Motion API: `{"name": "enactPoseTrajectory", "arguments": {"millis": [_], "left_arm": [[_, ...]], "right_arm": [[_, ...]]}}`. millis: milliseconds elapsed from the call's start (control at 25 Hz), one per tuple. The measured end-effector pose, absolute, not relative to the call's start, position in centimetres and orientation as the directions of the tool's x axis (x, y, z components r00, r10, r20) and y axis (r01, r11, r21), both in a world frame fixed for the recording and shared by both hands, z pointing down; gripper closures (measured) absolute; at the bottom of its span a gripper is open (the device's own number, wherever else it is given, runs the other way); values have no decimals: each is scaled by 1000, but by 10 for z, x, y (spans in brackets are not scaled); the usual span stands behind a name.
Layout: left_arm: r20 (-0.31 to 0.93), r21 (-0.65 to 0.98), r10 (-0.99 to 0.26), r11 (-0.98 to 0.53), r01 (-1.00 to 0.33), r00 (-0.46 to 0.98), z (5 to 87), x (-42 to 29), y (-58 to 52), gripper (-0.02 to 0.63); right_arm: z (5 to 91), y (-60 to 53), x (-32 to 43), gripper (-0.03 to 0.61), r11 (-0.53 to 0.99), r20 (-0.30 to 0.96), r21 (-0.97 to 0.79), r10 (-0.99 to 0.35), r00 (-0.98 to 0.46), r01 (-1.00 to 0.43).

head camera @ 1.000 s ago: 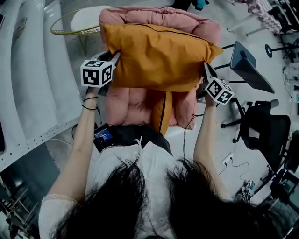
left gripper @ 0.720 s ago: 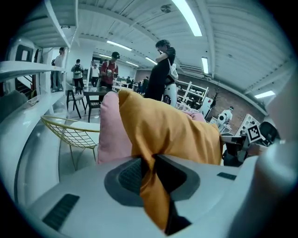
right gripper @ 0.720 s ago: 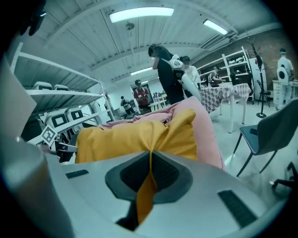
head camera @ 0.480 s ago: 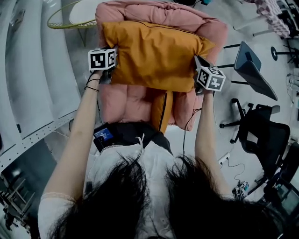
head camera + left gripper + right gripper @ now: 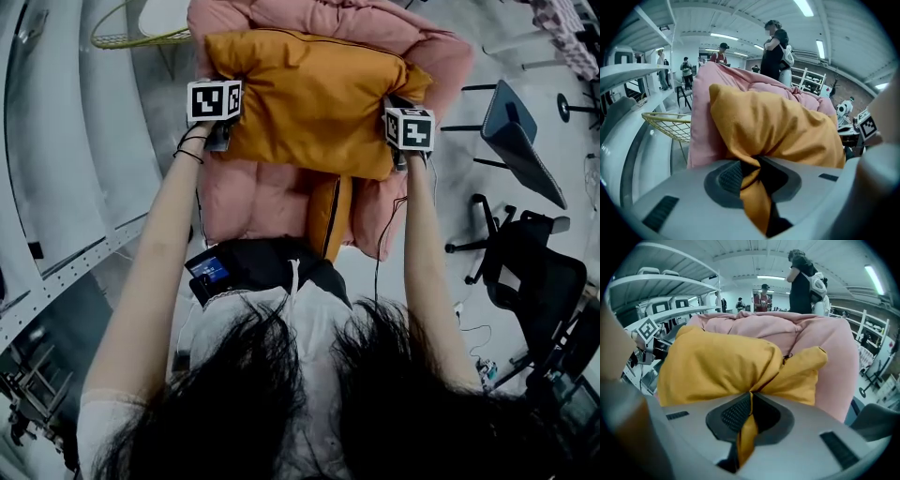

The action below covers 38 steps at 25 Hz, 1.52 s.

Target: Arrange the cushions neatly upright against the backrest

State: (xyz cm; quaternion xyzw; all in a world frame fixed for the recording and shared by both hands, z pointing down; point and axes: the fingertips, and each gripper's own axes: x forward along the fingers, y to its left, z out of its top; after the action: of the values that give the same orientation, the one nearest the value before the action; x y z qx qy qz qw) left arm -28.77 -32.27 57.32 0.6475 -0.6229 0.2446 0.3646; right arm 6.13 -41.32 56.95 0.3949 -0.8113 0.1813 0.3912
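The orange cushion (image 5: 309, 98) hangs between your two tongs, its long axis running left to right across the pink backrest (image 5: 328, 17) just behind it. Your left tongs (image 5: 751, 174) pinch a fold of fabric at its left end, and your right tongs (image 5: 746, 418) are clamped tight on its right end. With both ends held level, the move looks like straight back and down. A second orange cushion (image 5: 328, 217) stands on edge on the seat (image 5: 258, 202) below.
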Motion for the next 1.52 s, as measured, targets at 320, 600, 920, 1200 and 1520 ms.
{"name": "enactPoseTrajectory", "arguments": {"millis": [320,600,920,1200,1520], "left_arm": [[715,255,-680,43,-966,159,559,-285,-317,522],[636,317,-748,26,-948,192,526,-303,-283,443],[659,243,-696,-162,-957,285,528,-276,-189,443],[649,333,-588,-352,-875,483,546,-205,-149,443],[658,372,-353,-616,-695,665,576,-106,-113,443]], "right_arm": [[559,-410,73,543,585,729,19,-563,-389,-811],[515,-393,94,539,471,599,-129,-664,-447,-873],[485,-332,130,535,316,532,-164,-769,-354,-934],[499,-247,132,535,268,550,-243,-754,-360,-932],[559,-142,131,535,138,632,-320,-706,-320,-937]]}}
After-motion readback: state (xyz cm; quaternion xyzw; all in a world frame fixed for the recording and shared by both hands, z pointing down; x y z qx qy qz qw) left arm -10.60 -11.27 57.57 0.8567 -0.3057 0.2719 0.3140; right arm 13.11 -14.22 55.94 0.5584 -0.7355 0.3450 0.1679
